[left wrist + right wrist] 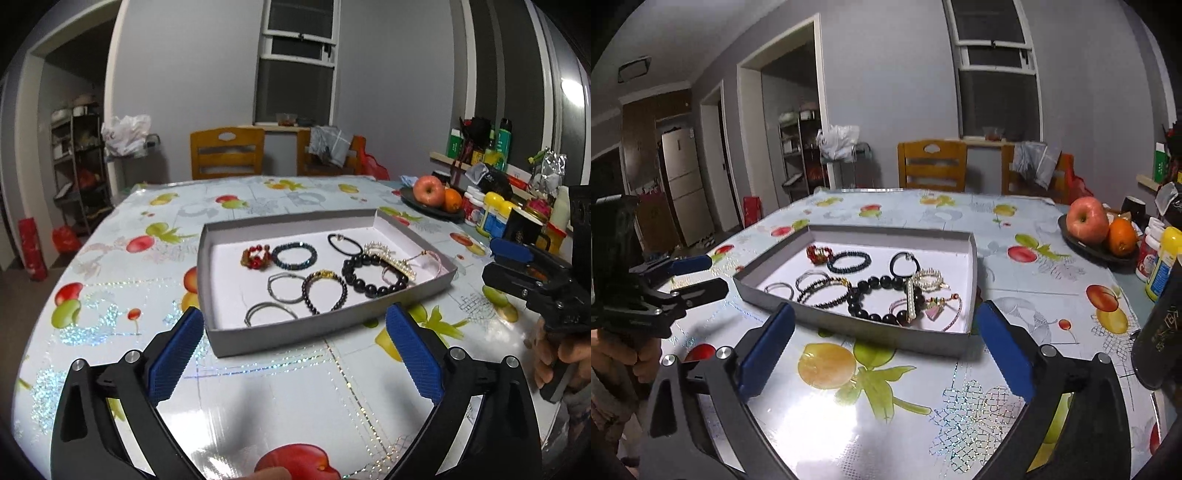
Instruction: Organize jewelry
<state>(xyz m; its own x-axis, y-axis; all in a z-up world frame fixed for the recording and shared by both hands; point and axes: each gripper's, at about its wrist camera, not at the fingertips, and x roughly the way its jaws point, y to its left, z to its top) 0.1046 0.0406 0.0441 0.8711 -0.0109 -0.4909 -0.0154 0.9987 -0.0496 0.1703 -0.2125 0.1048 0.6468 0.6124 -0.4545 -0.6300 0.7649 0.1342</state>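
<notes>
— Blue pads up close: the left gripper has its jaws spread wide with nothing between them, hanging over the bench.

— And the right gripper?

— Same: jaws wide apart, empty, above the fruit-print cloth. Each gripper also shows in the other's view, off to the side of the tray, held by a hand.

— Where's the jewelry?

— All in the grey tray, which lies flat on the bench just beyond both grippers. A red bracelet is toward the far left, with a blue bead bracelet just beside it. A black hair tie is farther right.

— The big beads?

— A black bead bracelet lies in the right half, with a pearl clip resting across it and a pink cord bracelet at the right wall. A dark bracelet with a gold charm is mid-tray; two thin silver bangles lie at its left, toward the near wall.

— Anything else on the bench?

— A dark plate with an apple and an orange, well apart from the tray, and bottles beside it.
</notes>
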